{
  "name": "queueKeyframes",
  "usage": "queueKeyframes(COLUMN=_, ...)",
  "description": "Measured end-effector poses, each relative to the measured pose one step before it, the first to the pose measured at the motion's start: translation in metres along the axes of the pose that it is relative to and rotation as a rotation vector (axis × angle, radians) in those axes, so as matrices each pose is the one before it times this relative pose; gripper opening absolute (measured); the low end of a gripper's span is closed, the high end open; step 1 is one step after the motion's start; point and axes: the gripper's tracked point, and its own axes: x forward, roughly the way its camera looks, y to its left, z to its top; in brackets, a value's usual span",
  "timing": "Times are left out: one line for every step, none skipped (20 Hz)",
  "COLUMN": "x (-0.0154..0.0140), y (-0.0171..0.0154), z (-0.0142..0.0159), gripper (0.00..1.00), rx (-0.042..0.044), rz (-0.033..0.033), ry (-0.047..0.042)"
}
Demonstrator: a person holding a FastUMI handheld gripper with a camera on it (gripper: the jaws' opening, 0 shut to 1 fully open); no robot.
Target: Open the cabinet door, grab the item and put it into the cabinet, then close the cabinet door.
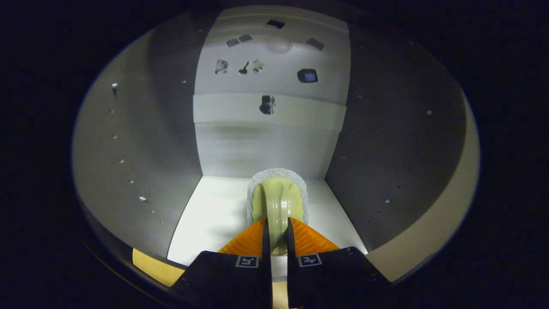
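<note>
I look into the open cabinet [266,146], a white box with grey side walls and a pale back panel. My gripper [276,223] is shut on the handle of a pale green brush [276,201] with a grey-white scrubbing pad around its head. The handle runs between my fingers [246,242] and the head reaches just ahead of them, over the white cabinet floor [210,219]. I cannot tell if the brush rests on the floor or hangs slightly above it. The cabinet door is outside what I see.
The left inner wall [141,141] has a row of small shelf-pin holes and screws. The right inner wall [386,141] also carries a few screws. Dark marks and stickers sit on the upper back panel [270,68]. A tan edge [150,266] lies under the cabinet front.
</note>
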Motion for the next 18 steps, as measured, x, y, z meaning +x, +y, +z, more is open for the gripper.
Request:
queueKeyframes(x=0.01027, y=-0.00035, z=-0.00499, gripper=0.18, rx=0.01015, rz=-0.00495, ry=0.02401)
queueKeyframes(x=0.00926, y=-0.00028, z=-0.00623, gripper=0.18, rx=0.01421, rz=-0.00285, ry=0.02771)
queueKeyframes(x=0.0037, y=0.00021, z=0.00659, gripper=0.18, rx=0.02357, rz=-0.00077, ry=-0.02216)
queueKeyframes(x=0.00504, y=0.0034, z=0.00746, gripper=0.18, rx=0.02382, rz=0.01091, ry=-0.01985)
queueKeyframes(x=0.00313, y=0.00292, z=0.0017, gripper=0.18, rx=0.01365, rz=0.01221, ry=-0.00766)
queueKeyframes(x=0.00297, y=-0.00012, z=-0.0031, gripper=0.18, rx=-0.00016, rz=0.00072, ry=0.00892)
queueKeyframes(x=0.0051, y=0.00158, z=-0.0024, gripper=0.2, rx=-0.00456, rz=0.00679, ry=0.00194)
queueKeyframes(x=0.00623, y=0.00188, z=-0.00438, gripper=0.23, rx=-0.00342, rz=0.00904, ry=0.01369)
queueKeyframes(x=0.00395, y=0.00185, z=-0.0036, gripper=0.24, rx=-0.00248, rz=0.0079, ry=0.00753)
queueKeyframes(x=0.0004, y=0.0023, z=0.00025, gripper=0.26, rx=0.00206, rz=0.00862, ry=-0.00045)
queueKeyframes(x=0.00364, y=0.00052, z=0.00392, gripper=0.27, rx=0.00292, rz=0.00646, ry=-0.02102)
queueKeyframes(x=0.00118, y=0.00237, z=0.00306, gripper=0.27, rx=0.0009, rz=0.0066, ry=-0.01615)
queueKeyframes(x=0.00117, y=0.00084, z=0.00155, gripper=0.27, rx=-0.00344, rz=0.0022, ry=-0.01166)
queueKeyframes(x=0.00044, y=0.00111, z=0.0023, gripper=0.27, rx=-0.0048, rz=0.00505, ry=-0.0139)
queueKeyframes(x=-0.0022, y=-0.00065, z=0.00276, gripper=0.3, rx=-0.00639, rz=-0.00029, ry=-0.01743)
queueKeyframes(x=-0.0017, y=0.00089, z=0.00686, gripper=0.31, rx=-0.00256, rz=0.00446, ry=-0.02812)
queueKeyframes(x=-0.00341, y=0.00067, z=0.00738, gripper=0.36, rx=0.00351, rz=0.00526, ry=-0.03075)
queueKeyframes(x=-0.00491, y=0.00022, z=0.00907, gripper=0.4, rx=0.00632, rz=0.00206, ry=-0.03298)
